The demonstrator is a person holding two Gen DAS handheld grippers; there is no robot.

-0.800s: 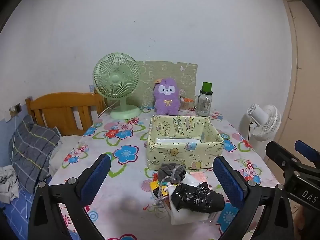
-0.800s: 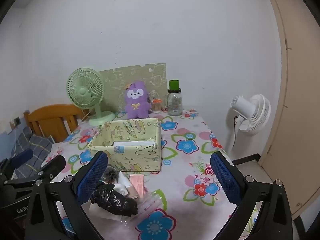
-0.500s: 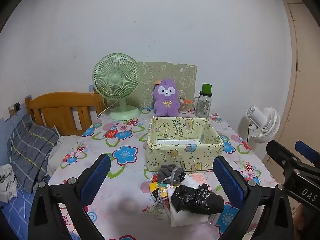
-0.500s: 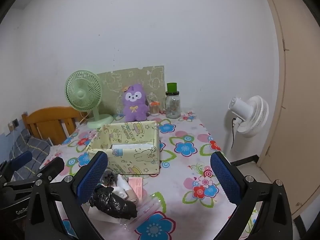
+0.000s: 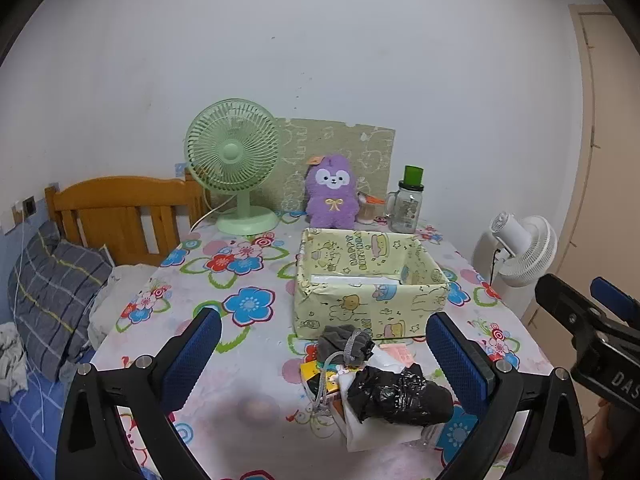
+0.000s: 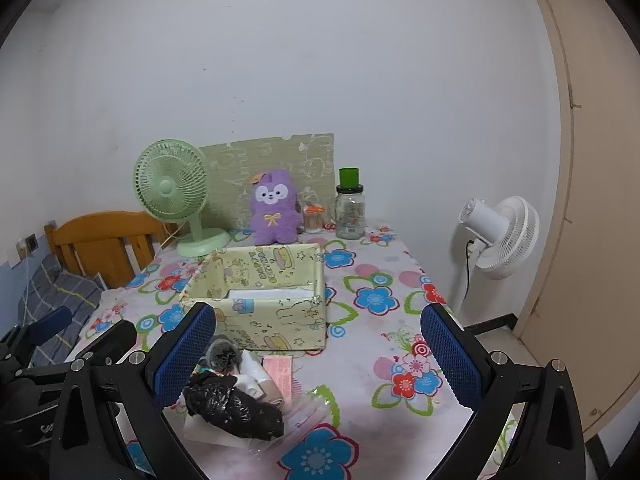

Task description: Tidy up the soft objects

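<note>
Both tools, left tool [image 5: 320,356] and right tool [image 6: 318,354], hang released before picking; next, reach the crumpled black plastic bag [image 5: 396,396] below the yellow cartoon-print box [image 5: 370,284].

On the inner back wall of the yellow cartoon-printed box [image 5: 370,280], which stands near the middle of the flowered table [image 5: 248,320], I can make out blocky green letters in two lines; the upper line looks like "HAPPY", the lower one I cannot read for sure. On the black body of my right gripper [image 5: 592,336], at the right edge of the left wrist view, white capitals "DAS" run off the frame. The print on the pink packet [image 6: 282,374] near the table's front edge is too small for me to read.
</note>
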